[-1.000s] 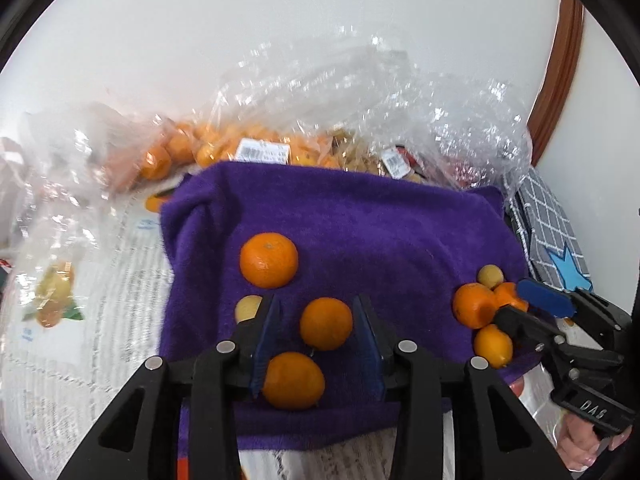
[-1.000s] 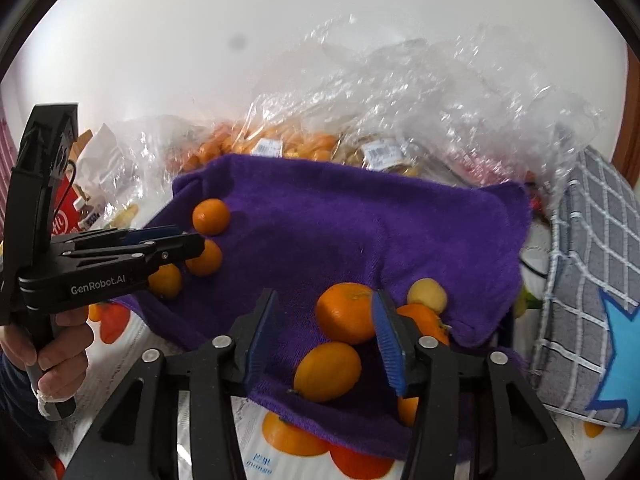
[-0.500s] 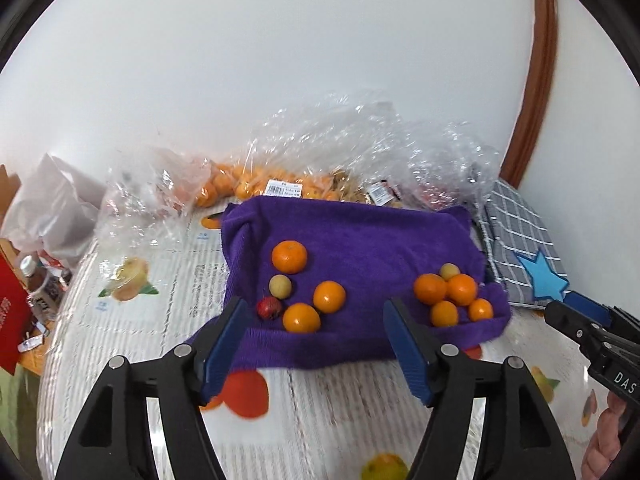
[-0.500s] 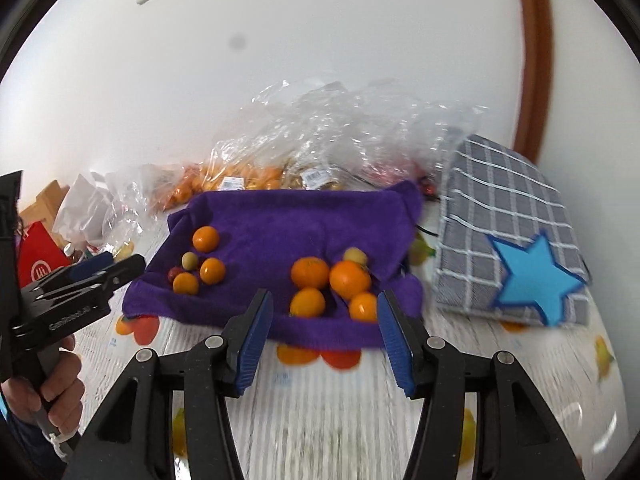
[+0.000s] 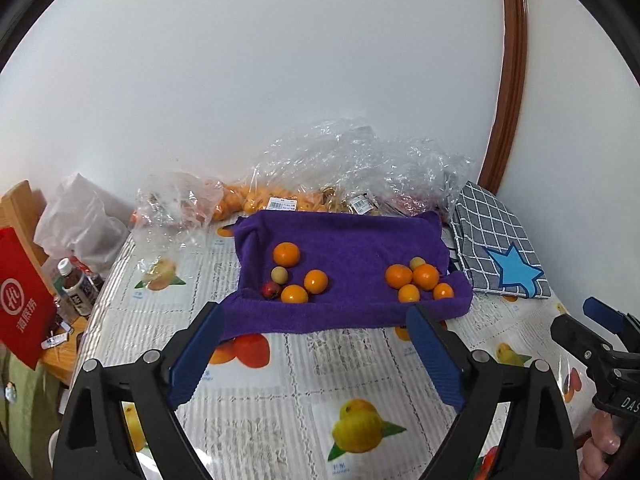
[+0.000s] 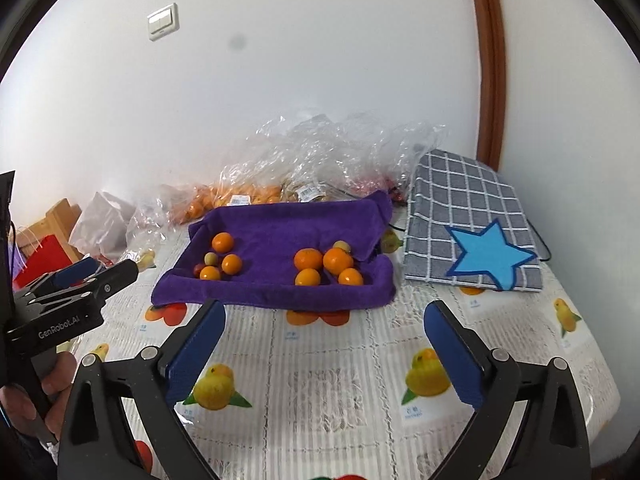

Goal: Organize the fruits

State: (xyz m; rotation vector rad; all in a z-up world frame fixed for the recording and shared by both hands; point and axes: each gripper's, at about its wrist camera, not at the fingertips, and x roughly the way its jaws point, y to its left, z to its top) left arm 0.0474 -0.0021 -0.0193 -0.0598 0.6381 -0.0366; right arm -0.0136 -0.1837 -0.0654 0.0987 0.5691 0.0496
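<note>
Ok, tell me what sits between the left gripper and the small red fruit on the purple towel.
Nothing visible does. The left gripper is open and empty above bare tablecloth, and only the purple towel's front edge lies before the small red fruit. An orange touches that fruit's right side.
</note>
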